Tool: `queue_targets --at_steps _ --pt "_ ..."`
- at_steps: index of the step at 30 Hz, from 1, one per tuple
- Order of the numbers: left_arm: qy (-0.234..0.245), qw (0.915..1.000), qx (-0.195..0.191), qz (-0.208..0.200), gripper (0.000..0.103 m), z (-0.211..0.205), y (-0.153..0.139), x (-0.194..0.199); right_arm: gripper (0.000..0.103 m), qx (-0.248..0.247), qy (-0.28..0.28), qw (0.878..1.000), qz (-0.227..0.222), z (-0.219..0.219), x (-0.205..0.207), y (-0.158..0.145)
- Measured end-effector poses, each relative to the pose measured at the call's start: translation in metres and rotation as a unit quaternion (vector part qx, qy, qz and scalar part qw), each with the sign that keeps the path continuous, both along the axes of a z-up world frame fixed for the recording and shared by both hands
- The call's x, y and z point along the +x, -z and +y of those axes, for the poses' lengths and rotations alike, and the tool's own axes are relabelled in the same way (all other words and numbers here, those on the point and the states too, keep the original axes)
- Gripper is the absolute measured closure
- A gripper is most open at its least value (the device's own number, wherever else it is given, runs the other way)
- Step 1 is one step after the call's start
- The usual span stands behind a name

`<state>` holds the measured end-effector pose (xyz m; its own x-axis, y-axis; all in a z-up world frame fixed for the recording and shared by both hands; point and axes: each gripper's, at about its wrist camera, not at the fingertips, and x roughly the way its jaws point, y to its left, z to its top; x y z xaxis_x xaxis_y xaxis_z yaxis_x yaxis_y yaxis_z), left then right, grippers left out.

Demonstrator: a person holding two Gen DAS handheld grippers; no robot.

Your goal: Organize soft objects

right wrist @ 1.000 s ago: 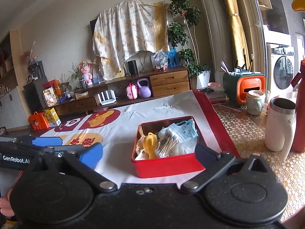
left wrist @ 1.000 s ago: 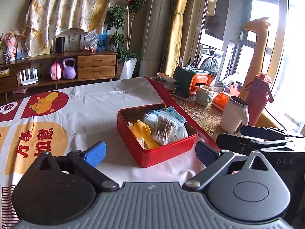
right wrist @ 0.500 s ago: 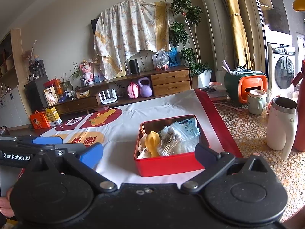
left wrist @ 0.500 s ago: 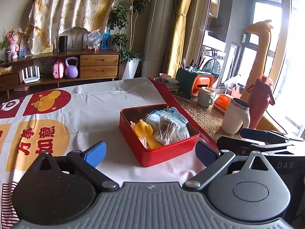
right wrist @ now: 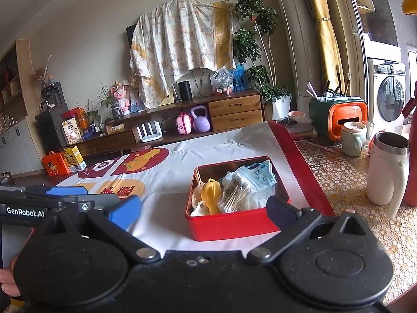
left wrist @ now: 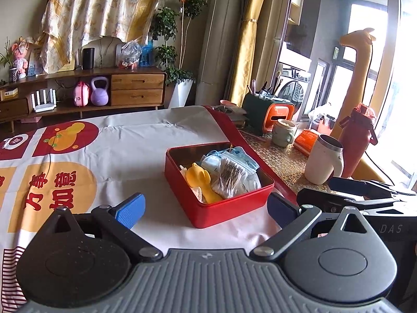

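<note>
From the left wrist view, we see the left claw with its blue-padded fingers spread wide apart and nothing between them, held above the surface, which is covered by a white cloth with red and orange prints. The red tin box sits just ahead between the fingers, near the cloth's red border. Inside it lie a yellow soft toy, a clear bag of cotton swabs marked "100PCS", and blue-and-white packets at the back; what lies beneath them we cannot make out, beyond a pale scrap at the box's left wall. At lower right part of the right claw juts in, seen side-on and cut off by the frame. Beyond it stand a white mug and a red bottle, with strong window glare washing out the right edge.

From the right wrist view, the right claw also stands wide apart and empty, the box ahead between its fingers. The toy and swabs show again, with a pale mesh-like item at the near left corner, too crumpled to identify. At left, the left claw pokes in, partly hidden behind the near finger. A hand is cut off at the lower left edge. The mug stands right of the box on the patterned part of the surface.
</note>
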<state>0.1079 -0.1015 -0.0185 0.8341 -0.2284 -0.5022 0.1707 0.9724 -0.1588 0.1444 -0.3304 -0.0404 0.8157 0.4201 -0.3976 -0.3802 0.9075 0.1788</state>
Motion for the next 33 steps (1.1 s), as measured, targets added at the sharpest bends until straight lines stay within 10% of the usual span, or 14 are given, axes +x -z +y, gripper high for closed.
queue_targets --at_steps 33 --pt "-0.003 1.0 -0.001 0.0 0.002 0.0002 0.001 0.0003 0.0 0.001 -0.001 1.0 0.002 0.0025 -0.0005 -0.0004"
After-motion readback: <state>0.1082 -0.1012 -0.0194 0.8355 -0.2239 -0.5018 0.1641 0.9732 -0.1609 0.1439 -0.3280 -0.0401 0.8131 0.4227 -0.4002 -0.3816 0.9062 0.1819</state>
